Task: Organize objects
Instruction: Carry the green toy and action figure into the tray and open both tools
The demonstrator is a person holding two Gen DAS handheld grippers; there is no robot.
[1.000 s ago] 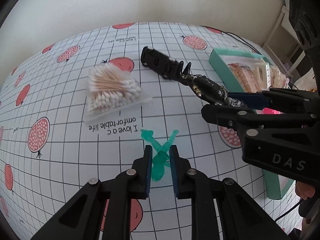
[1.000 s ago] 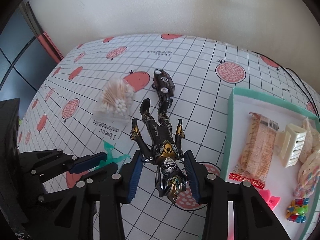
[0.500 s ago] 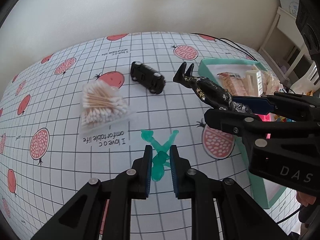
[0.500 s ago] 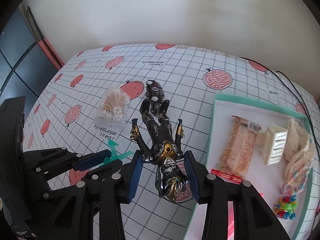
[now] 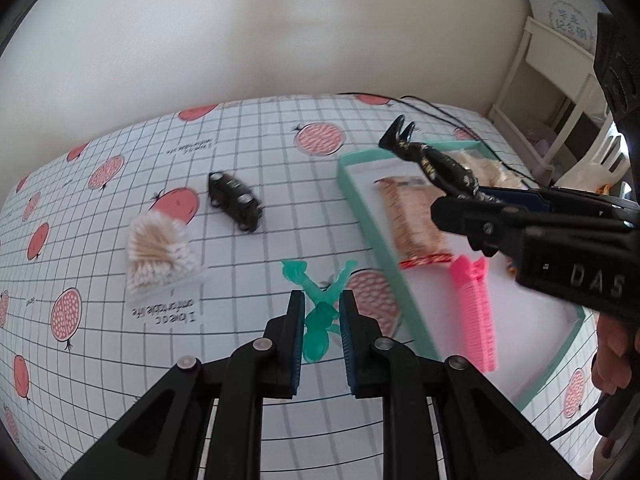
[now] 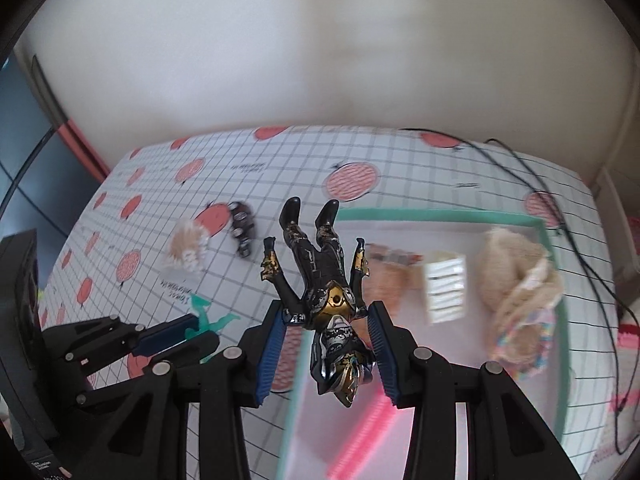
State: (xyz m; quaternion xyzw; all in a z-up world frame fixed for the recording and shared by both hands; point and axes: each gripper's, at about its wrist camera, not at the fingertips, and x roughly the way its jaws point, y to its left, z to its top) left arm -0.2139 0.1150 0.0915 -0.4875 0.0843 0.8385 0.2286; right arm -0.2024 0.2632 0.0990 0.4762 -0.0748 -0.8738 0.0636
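Tray (image 5: pixel 360 196) beside toy car (image 5: pixel 235 201) and cotton swabs (image 5: pixel 160 250) on tablecloth (image 5: pixel 260 160)

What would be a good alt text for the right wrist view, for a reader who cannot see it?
The right claw grips a black and gold action figure, head toward the camera, above the edge of a green-rimmed tray. At left, the left claw holds a small green figure over the gridded tablecloth.

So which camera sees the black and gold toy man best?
The right wrist view: the figure fills the middle, whole from boots to head. The left wrist view shows it only sideways, small, partly hidden.
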